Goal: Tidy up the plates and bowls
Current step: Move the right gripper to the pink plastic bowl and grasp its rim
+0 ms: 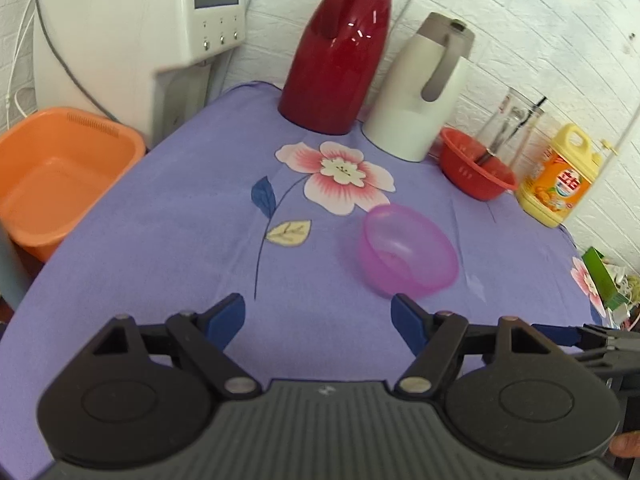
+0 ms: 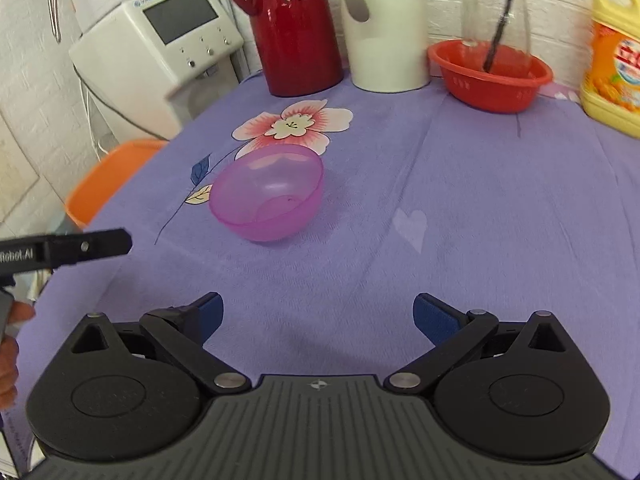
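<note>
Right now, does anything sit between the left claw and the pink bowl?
Nothing visible does. The pink bowl rests just beyond the open left claw, with only bare purple tablecloth between them.

Table (image 2: 480, 220) covered by purple floral cloth (image 1: 168, 216). Pink translucent bowl (image 2: 267, 192) seated upright mid-table. Along back edge ranged: red jug (image 2: 296, 28), white jug (image 2: 384, 28), red basket (image 2: 490, 76) containing glass jar (image 2: 496, 8), yellow detergent bottle (image 2: 612, 60).
</note>
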